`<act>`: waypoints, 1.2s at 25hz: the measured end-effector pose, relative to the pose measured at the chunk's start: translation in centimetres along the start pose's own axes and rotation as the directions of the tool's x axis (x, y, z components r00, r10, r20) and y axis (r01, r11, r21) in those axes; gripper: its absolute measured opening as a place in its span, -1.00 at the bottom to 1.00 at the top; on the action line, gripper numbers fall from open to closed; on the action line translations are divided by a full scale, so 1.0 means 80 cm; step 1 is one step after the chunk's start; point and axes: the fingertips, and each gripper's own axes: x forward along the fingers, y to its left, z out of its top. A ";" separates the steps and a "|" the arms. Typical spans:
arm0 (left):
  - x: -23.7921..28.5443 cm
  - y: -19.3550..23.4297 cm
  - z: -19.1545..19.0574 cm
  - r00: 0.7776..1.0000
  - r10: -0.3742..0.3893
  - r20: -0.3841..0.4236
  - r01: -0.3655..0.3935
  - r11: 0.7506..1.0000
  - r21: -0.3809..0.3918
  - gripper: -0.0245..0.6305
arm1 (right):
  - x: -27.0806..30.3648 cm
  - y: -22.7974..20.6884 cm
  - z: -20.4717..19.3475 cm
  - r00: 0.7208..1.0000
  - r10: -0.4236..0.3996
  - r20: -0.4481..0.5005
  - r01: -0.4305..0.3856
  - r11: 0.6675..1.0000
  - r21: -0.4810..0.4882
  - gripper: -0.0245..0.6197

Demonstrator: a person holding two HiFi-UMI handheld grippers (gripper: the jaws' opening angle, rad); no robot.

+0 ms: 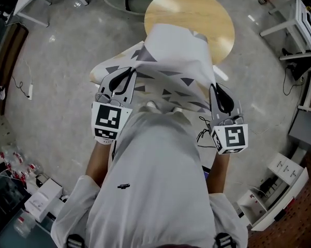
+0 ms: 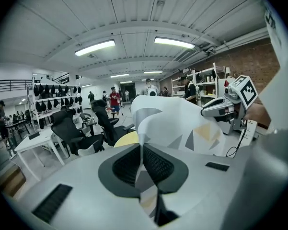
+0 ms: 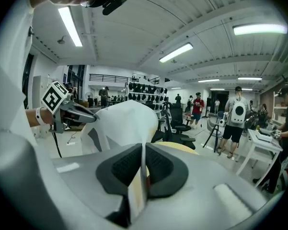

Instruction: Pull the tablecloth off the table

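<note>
The white tablecloth with grey triangles hangs lifted between my two grippers, and its far end still lies on the round wooden table. My left gripper is shut on the cloth's near left edge. My right gripper is shut on its near right edge. In the left gripper view the tablecloth runs pinched between the dark pads, with the table beyond. In the right gripper view the tablecloth is likewise clamped between the pads, and the left gripper shows at the cloth's far corner.
White desks and a shelf unit stand to the right, with boxes and bottles at the lower left. A cable lies on the floor. Office chairs and several people stand beyond the table.
</note>
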 end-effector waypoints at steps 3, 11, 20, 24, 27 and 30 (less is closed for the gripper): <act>-0.003 -0.010 -0.018 1.000 -0.008 -0.030 0.008 1.000 -0.003 -0.85 | -0.006 0.005 -0.017 1.000 0.010 -0.018 -0.009 1.000 0.020 -0.81; -0.009 -0.026 -0.023 0.999 -0.019 -0.031 0.018 1.000 -0.014 -0.85 | -0.022 0.007 -0.026 1.000 0.003 -0.022 -0.002 0.999 0.045 -0.81; -0.018 -0.025 -0.011 1.000 0.001 0.007 -0.001 1.000 -0.001 -0.85 | -0.018 0.009 -0.026 1.000 0.004 0.013 -0.005 0.998 0.066 -0.81; -0.026 -0.025 -0.004 1.000 0.009 0.024 -0.009 1.000 0.006 -0.85 | -0.023 0.012 -0.023 1.000 0.002 0.029 -0.004 0.998 0.064 -0.81; -0.028 -0.022 -0.006 0.999 0.007 0.034 -0.007 1.000 0.000 -0.85 | -0.024 0.016 -0.021 0.999 -0.003 0.035 0.001 0.999 0.053 -0.81; -0.031 -0.018 -0.010 0.999 0.007 0.035 -0.007 1.000 -0.005 -0.85 | -0.024 0.022 -0.018 0.999 -0.007 0.033 0.006 0.999 0.041 -0.81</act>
